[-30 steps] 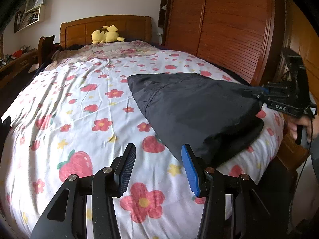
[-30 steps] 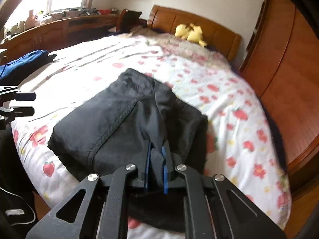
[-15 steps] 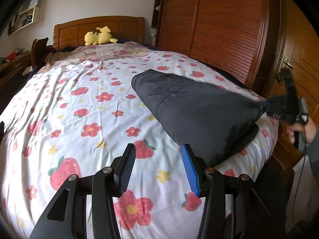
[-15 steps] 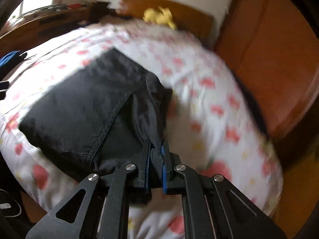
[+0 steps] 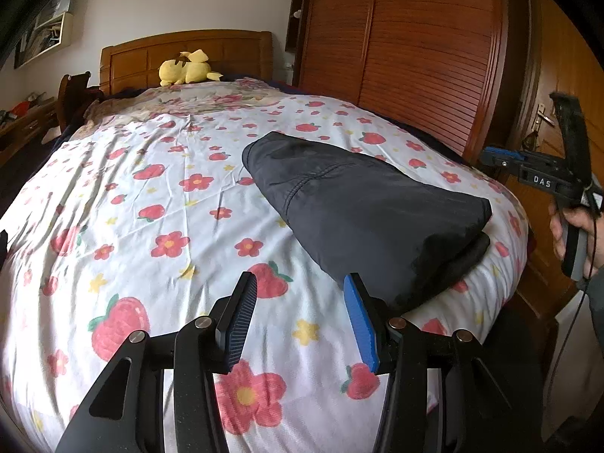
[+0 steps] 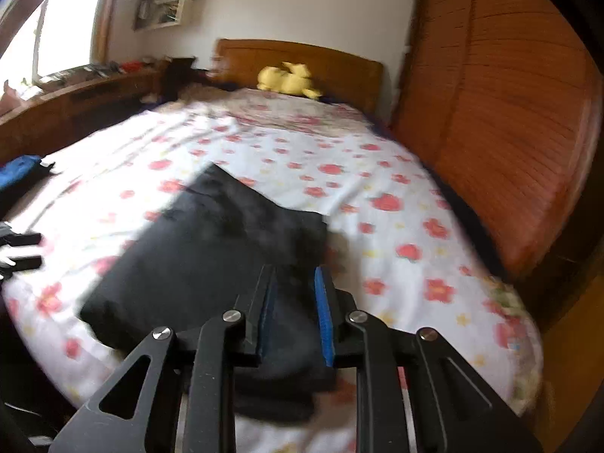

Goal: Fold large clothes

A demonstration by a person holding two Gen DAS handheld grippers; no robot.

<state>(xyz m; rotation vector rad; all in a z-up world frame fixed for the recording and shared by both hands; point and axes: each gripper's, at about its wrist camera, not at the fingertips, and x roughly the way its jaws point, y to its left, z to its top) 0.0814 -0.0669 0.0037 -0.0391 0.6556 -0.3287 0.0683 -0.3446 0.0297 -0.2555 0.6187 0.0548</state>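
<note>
A folded black garment [image 5: 362,207] lies on the flowered bedsheet [image 5: 170,196] near the bed's foot corner; it also shows in the right wrist view [image 6: 211,264]. My left gripper [image 5: 298,317] is open and empty, hovering over the sheet just left of the garment's near edge. My right gripper [image 6: 294,302] is open and empty above the garment's near end; in the left wrist view it [image 5: 490,153] is held off the bed's right side, clear of the cloth.
A yellow plush toy [image 5: 187,71] lies by the wooden headboard [image 5: 188,51]. A tall wooden wardrobe [image 5: 407,45] runs along the bed's right side. A blue cloth [image 6: 19,170] lies at the bed's left edge near a wooden desk [image 6: 75,105].
My right gripper let go of the black garment, opened and pulled back off the bed's edge. The garment dropped flat onto the sheet. My left gripper stayed open and drifted slightly.
</note>
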